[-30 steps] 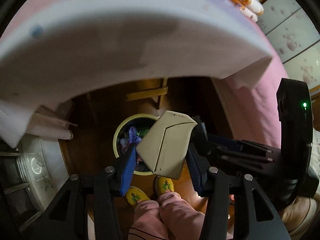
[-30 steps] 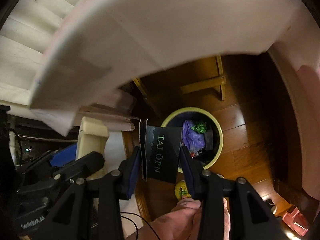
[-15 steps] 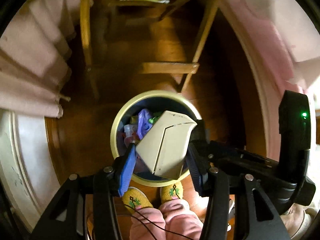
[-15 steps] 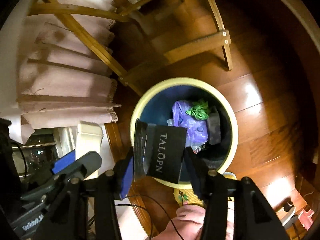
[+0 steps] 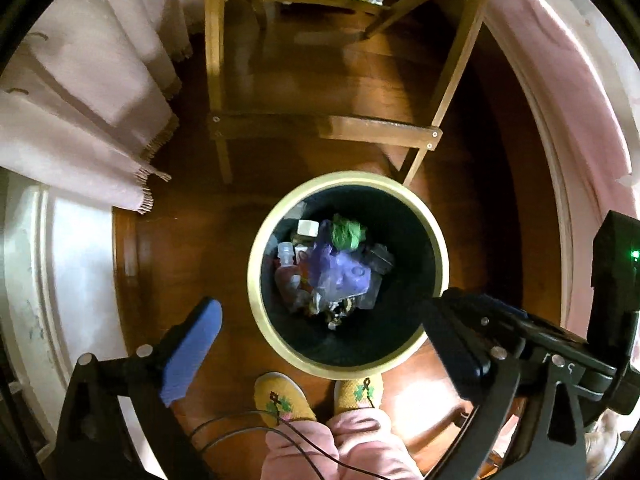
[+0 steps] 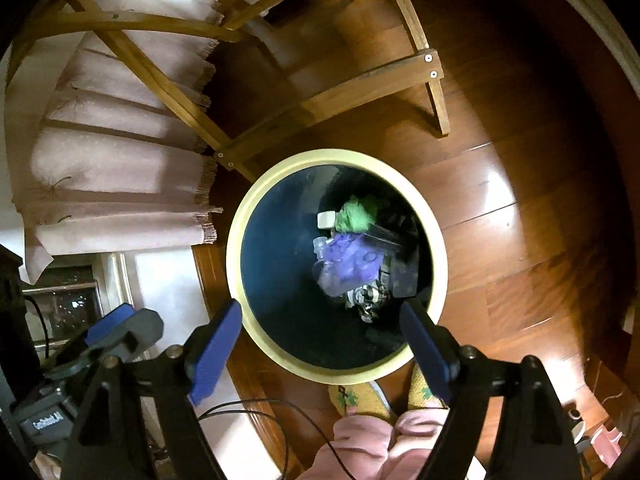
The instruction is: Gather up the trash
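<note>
A round bin with a pale yellow rim (image 5: pixel 256 264) (image 6: pixel 236 240) stands on the wooden floor right below both grippers. Inside lie a purple plastic bag (image 5: pixel 344 276) (image 6: pixel 352 264), a green crumpled scrap (image 5: pixel 346 232) (image 6: pixel 354 214), a small white cap (image 5: pixel 307 227), a clear bottle (image 5: pixel 288 254) and dark pieces. My left gripper (image 5: pixel 328 344) is open wide and empty above the bin's near rim. My right gripper (image 6: pixel 320 340) is open wide and empty, also over the near rim. The beige card and the black packet are not clearly visible.
A wooden chair frame (image 5: pixel 320 128) (image 6: pixel 320 104) stands just beyond the bin. A fringed pink cloth (image 5: pixel 80 120) (image 6: pixel 120 168) hangs at the left. The person's yellow slippers (image 5: pixel 280 396) (image 6: pixel 360 396) stand at the bin's near side. White furniture (image 5: pixel 72 280) lies left.
Both grippers have opened and let go: the beige card has left the left one, the black packet the right one. Both views have come closer over the bin.
</note>
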The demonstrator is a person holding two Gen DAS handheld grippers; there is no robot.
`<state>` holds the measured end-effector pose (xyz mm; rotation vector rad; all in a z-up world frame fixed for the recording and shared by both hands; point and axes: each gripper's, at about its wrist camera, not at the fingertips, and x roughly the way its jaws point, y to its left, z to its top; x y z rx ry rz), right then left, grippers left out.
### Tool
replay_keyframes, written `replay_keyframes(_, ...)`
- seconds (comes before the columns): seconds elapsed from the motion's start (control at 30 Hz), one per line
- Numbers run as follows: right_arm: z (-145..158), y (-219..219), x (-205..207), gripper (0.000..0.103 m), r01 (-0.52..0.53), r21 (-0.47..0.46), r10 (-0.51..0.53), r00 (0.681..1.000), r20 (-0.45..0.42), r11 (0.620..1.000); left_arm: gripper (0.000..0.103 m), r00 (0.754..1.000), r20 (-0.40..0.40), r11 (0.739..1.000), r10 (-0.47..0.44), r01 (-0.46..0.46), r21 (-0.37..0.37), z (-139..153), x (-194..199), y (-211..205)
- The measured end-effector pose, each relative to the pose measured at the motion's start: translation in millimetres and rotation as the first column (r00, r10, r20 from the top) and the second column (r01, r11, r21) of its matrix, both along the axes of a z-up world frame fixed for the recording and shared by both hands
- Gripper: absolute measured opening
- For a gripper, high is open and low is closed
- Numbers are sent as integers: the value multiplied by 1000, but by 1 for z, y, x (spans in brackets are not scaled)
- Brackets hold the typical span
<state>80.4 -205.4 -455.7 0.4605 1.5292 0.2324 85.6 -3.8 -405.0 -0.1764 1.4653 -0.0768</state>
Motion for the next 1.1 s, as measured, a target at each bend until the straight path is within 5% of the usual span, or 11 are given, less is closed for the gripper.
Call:
replay_keyframes(0.47,89,-16,-1,82,-14,-24,15,999,42,1000,100,998,16,998,57,-56,-17,101,-6,-7)
replay_keyframes(0.9,241,-23,-11,82,-48,-56,56,988,147,997,100,984,143,993,109,-101,-65,278,-15,0)
replay_keyframes(1.1,321,-27,-13,82,-57,-60,69,971,229,997,100,971,220,996,89,-84,-32,356,-27,-4)
